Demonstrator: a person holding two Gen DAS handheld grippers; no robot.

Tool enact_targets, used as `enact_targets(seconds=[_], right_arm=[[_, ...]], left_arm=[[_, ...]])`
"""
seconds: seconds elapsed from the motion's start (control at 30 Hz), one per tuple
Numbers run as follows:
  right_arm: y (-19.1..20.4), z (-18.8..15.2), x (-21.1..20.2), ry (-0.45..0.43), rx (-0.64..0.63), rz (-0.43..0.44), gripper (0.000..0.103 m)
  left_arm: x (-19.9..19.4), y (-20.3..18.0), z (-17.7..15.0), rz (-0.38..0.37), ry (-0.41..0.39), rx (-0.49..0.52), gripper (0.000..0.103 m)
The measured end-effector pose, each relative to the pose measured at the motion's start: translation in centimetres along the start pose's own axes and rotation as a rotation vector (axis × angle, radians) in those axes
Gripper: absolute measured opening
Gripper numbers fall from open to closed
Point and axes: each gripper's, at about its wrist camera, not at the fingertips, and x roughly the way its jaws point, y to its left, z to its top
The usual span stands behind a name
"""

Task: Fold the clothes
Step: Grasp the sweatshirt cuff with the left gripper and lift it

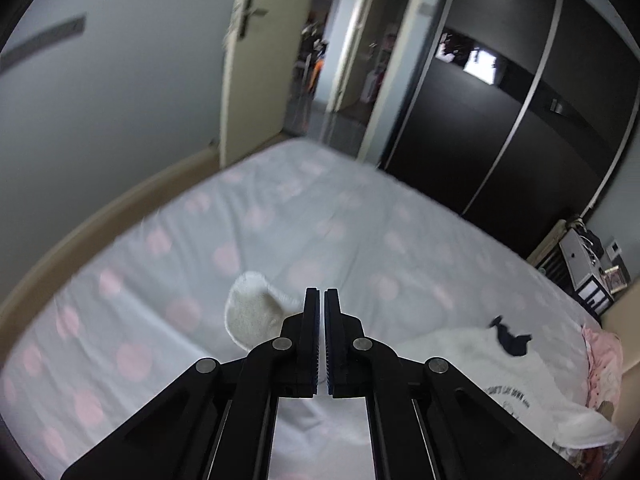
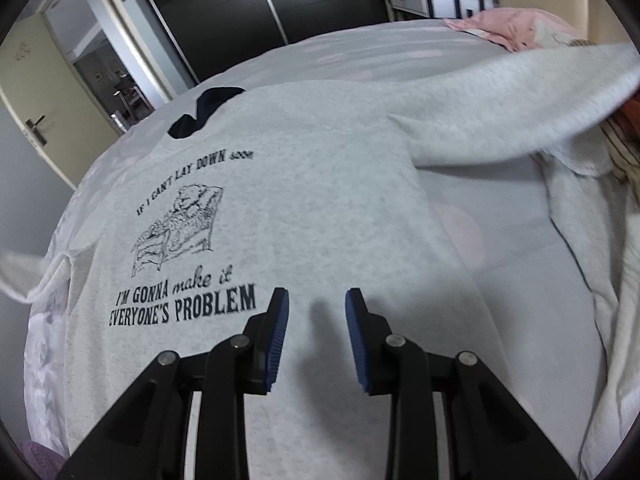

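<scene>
My right gripper (image 2: 316, 300) hovers with its jaws apart just over the lower front of the grey sweatshirt (image 2: 320, 184), which lies print-up on the bed (image 2: 520, 264), its long axis running toward the dark collar at 11 o'clock. One sleeve (image 2: 500, 108) stretches off toward 2 o'clock. My left gripper (image 1: 322, 300) is closed, seemingly on nothing; a pale sleeve end (image 1: 252, 312) sits at its 10 o'clock. The right is nearer. A pink cloth (image 2: 504, 26) lies beyond.

Matt fleecy sweatshirt (image 2: 320, 168) (cloth); glossy wardrobe (image 1: 500, 120)
</scene>
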Motion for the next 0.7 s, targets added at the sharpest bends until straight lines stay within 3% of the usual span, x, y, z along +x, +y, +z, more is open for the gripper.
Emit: enact_targets(seconds=[0.17, 0.3, 0.47, 0.6, 0.7], right_arm=[[0.7, 2.1, 1.7, -0.004, -0.036, 0.051, 0.029], [0.4, 3.0, 3.4, 0.011, -0.026, 0.092, 0.029], [-0.5, 3.6, 5.5, 0.04, 0.01, 0.142, 0.029], [-0.8, 4.1, 5.7, 0.04, 0.056, 0.191, 0.029], [-0.6, 4.2, 5.9, 0.049, 0.058, 0.211, 0.029]], left_arm=[[-2.6, -11.9, 4.4, -0.094, -0.069, 0.144, 0.002], [-1.1, -19.3, 4.0, -0.079, -0.001, 0.259, 0.002], [4.8, -21.3, 0.6, 0.004, 0.174, 0.294, 0.004], [11.5, -19.3, -3.7, 0.119, 0.305, 0.293, 0.007], [16.6, -17.3, -7.3, 0.175, 0.4, 0.3, 0.023]])
